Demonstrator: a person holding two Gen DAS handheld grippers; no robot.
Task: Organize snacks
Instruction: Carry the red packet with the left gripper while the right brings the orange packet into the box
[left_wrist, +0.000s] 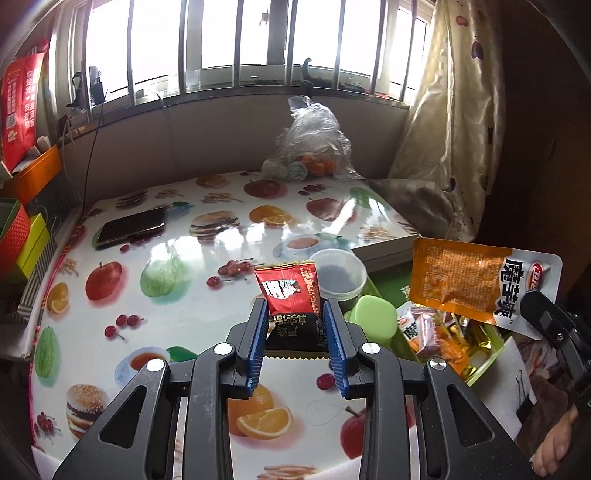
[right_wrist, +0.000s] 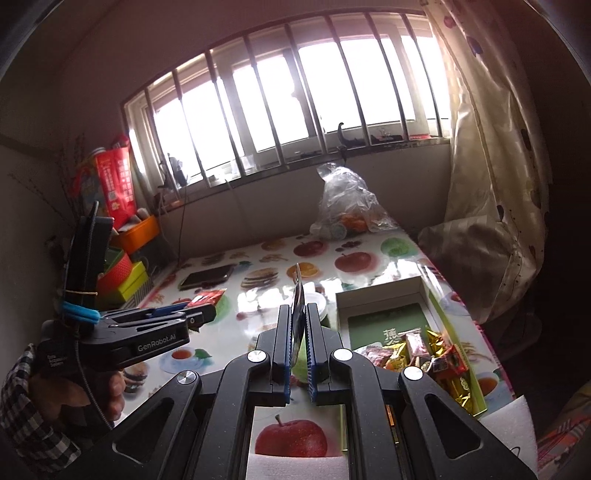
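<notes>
**Snacks: two packets lifted, box part-filled**

Snacks are seen in three places. A red packet (left_wrist: 291, 295) is gripped across its black lower end by the left gripper (left_wrist: 295, 332), held upright above the table (left_wrist: 177, 258). An orange packet (left_wrist: 476, 280) is clamped by one edge in the right gripper (right_wrist: 300, 347), whose jaws are nearly closed on it; it is seen edge-on from the right wrist and flat-on from the left. The rest lie heaped in the near end of a box (right_wrist: 388, 295) at the table's right side, its far end bare down to a green printed liner.

Judged: sorting is under way, not finished. Both held packets remain to be placed, and the heap looks unsorted.

Materials noted:
- Packets: thin crinkled foil or film, flat, with a serrated seal edge on the red one.
- Heap: small shiny wrappers, gold and red.
- Box: shallow, rectangular, stiff card walls.
- Table cover: glossy, fruit-printed, strongly reflective.
- Tub (left_wrist: 341, 273): round, translucent plastic, beside a rounded green lid (left_wrist: 373, 321).
- Jaw pads: blue, ribbed.
</notes>
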